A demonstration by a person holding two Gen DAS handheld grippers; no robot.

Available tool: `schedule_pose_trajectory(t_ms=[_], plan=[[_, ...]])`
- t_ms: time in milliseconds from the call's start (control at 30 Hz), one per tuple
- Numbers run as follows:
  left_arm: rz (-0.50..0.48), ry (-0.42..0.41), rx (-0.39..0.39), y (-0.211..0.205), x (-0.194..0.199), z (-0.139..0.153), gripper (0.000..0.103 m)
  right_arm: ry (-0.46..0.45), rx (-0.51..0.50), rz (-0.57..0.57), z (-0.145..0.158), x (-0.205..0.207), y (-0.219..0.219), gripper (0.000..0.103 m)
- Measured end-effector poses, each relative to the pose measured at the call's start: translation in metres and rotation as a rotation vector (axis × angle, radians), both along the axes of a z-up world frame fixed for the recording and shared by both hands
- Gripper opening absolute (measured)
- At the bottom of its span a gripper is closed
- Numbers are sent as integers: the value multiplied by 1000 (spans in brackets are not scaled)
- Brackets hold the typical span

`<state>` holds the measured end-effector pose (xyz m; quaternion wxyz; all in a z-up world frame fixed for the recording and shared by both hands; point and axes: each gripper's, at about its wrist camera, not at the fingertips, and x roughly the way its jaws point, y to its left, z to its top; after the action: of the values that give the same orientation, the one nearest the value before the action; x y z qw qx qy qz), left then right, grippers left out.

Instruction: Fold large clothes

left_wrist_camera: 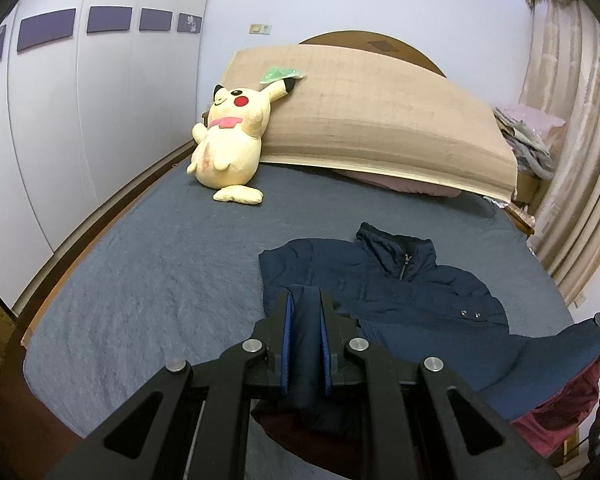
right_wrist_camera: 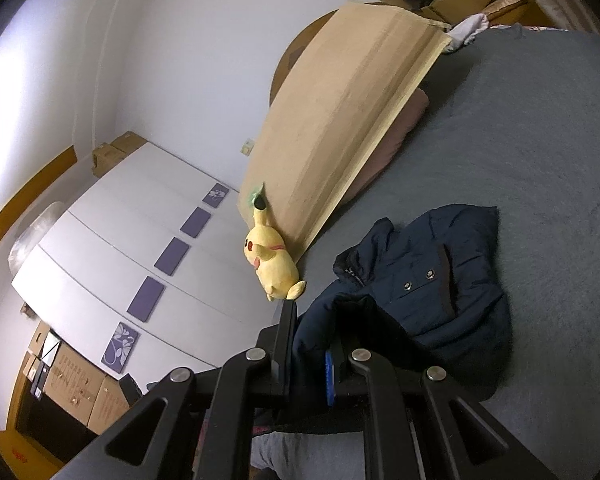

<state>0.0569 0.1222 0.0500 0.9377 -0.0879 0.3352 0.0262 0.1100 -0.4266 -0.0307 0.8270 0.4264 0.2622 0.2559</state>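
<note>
In the left wrist view, the left gripper (left_wrist_camera: 306, 300) has its 2 fingers nearly closed on a fold of the navy jacket (left_wrist_camera: 400, 280), whose collar lies ahead and right of the fingertips on the grey bed (left_wrist_camera: 160, 280). In the right wrist view, the right gripper (right_wrist_camera: 320, 312) clamps bunched jacket (right_wrist_camera: 420, 280) fabric, the rest spreading right of the fingers, with cardboard boxes (right_wrist_camera: 76, 388), contents hidden, far left.

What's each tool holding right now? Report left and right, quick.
Left tool: closed on a fold of the navy jacket.
Right tool: closed on the same jacket's fabric.
</note>
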Motion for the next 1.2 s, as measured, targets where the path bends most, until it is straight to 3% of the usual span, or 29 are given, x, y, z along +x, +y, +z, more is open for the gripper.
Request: schedule_pose_trajectory(t_ms=[500,1200], plan=[[7,33,40,-5,31,-12,13,48,-16,-37,-4,25,0,12],[12,102,88,-12,80,-36,13,97,-126,-48,-8,66,6,12]])
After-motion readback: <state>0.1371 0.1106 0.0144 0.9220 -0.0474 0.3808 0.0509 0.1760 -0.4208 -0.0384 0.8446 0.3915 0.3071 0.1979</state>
